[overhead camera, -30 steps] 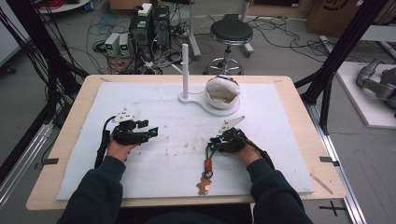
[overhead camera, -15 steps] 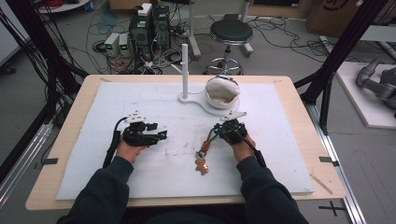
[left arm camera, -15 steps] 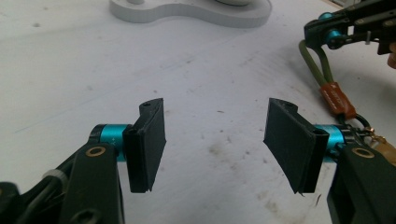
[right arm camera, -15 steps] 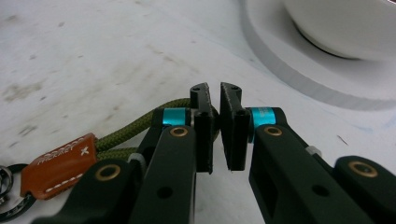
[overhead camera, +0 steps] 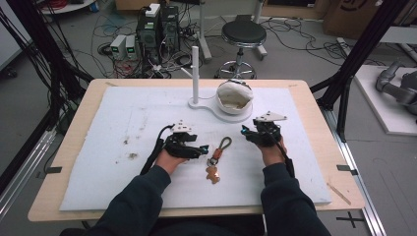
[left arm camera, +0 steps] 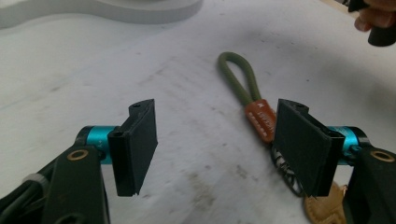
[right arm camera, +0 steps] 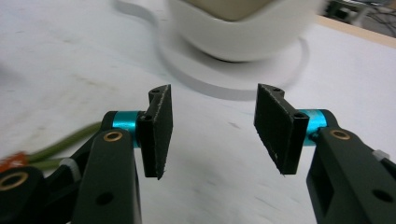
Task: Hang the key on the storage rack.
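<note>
Btwn both hands, keychain [overhead camera: 216,158] on mat, left claw [left arm camera: 215,144] wide beside it, right claw [right arm camera: 212,128] wide, facing bowl [right arm camera: 243,28].

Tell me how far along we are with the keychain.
Done: the keychain lies flat on the white mat, held by neither gripper. In hand: the left gripper is open beside its strap. The right gripper is open near the bowl. Left: grasping it.

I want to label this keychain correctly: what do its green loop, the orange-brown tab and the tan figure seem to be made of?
The green loop looks like round woven cord, matte. The orange-brown tab seems to be stitched leather or imitation leather. The tan figure looks like flat, dull leather, but it is too small to be sure.
</note>
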{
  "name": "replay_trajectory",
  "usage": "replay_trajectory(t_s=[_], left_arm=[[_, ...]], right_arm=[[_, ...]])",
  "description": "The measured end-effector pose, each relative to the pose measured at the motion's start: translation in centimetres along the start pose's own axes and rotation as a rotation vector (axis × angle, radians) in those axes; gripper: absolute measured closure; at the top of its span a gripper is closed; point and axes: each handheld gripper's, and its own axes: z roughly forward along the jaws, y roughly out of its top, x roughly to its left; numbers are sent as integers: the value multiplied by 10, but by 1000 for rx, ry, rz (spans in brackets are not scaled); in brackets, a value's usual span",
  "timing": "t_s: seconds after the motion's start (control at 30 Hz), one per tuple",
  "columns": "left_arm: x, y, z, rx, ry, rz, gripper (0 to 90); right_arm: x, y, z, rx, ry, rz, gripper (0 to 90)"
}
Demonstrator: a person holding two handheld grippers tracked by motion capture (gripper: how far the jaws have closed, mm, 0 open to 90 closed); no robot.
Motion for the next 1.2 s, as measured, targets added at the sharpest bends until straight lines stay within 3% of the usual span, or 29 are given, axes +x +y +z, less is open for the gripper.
replay_trajectory(t_s=[0.17,0.27,0.33,0.37,0.43,0.53,0.57,0.63,0.83,0.9,1.2], left_arm=[[-13,7,23,41,-18,18,277],[-20,10,37,83,-13,39,256],[-26,10,45,132,0,71,251],[-29,10,47,145,24,107,247],[-32,11,47,159,65,132,299],[-31,12,43,173,106,182,478],[-30,13,42,178,100,178,560],[-27,12,39,177,88,179,624],[-18,10,32,132,33,96,716],[-16,10,28,109,24,86,728],[4,15,-10,-74,26,30,751]], right_arm=[[-25,-7,-11,5,-88,4,445],[-37,-12,-16,4,-108,43,404],[-42,-14,-17,-4,-110,58,386],[-42,-14,-18,-8,-113,64,374],[-43,-14,-18,-10,-112,70,372],[-41,-14,-17,-8,-108,60,372],[-40,-13,-17,-10,-108,53,373],[-39,-13,-18,-13,-108,51,372],[-40,-13,-18,-13,-104,64,373],[-40,-13,-19,-17,-100,70,372],[-46,-13,-28,-82,-74,112,364]])
